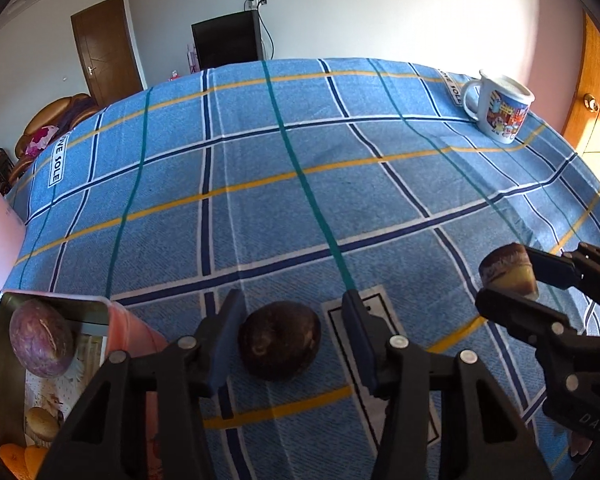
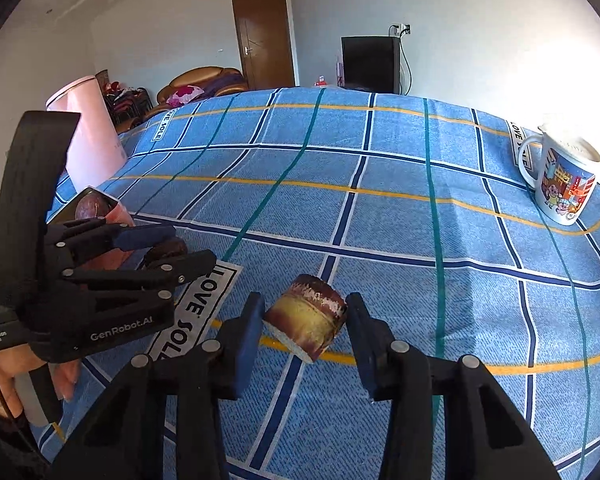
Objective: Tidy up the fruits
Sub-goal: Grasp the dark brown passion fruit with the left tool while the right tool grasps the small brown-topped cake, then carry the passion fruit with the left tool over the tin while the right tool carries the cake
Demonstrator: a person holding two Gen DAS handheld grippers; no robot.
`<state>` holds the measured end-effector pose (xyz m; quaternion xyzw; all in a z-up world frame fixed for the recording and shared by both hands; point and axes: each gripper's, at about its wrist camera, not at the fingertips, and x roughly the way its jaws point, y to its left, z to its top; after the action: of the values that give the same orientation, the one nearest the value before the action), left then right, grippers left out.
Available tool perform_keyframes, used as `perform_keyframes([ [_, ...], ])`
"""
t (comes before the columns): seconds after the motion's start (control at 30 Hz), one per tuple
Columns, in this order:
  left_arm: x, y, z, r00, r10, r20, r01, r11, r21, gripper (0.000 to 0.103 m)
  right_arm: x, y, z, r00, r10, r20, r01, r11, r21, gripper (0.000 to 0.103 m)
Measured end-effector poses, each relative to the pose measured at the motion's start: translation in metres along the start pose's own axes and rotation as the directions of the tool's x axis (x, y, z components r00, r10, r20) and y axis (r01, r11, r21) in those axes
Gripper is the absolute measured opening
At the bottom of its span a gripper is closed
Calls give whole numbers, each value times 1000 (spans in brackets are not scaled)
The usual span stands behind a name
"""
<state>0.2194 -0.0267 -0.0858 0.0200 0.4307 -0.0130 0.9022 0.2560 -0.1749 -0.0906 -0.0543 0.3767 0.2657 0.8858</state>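
Note:
A dark brown round fruit [image 1: 279,340] lies on the blue checked cloth between the fingers of my left gripper [image 1: 294,336], which is open around it without touching. It also shows in the right wrist view [image 2: 165,252]. My right gripper [image 2: 305,320] is shut on a yellow-brown cut piece of fruit [image 2: 306,316] and holds it above the cloth; it also shows in the left wrist view [image 1: 508,272]. A pink tin box [image 1: 118,320] at the left holds a purple fruit [image 1: 41,338], a small tan one [image 1: 42,424] and orange pieces [image 1: 18,458].
A cartoon-printed white mug [image 1: 498,108] stands at the far right of the table, also seen in the right wrist view [image 2: 560,178]. A tall pink container [image 2: 86,128] stands at the left edge behind the box. The blue checked cloth [image 1: 300,184] covers the table.

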Motion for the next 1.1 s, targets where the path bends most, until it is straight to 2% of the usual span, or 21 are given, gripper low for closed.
perform_keyframes([
  [0.07,0,0,0,1000,5,4,-5,1000,1,38,0,-2,0,1000,4,-2,-4,1000,10,44],
  [0.27,-11,1,-11,998,-58,16,58,998,-5,38,0,-3,0,1000,12,0,-12,1000,14,44],
  [0.47,-35,0,-20,990,-102,102,102,995,13,38,-5,-2,-1,999,23,26,-23,1000,11,44],
  [0.63,-46,0,-21,982,-95,162,92,995,22,38,-14,-1,-2,997,34,76,-34,999,4,44],
  [1.1,-66,2,-26,961,-68,267,63,998,28,38,-32,4,-5,984,33,176,-32,999,-12,44],
])
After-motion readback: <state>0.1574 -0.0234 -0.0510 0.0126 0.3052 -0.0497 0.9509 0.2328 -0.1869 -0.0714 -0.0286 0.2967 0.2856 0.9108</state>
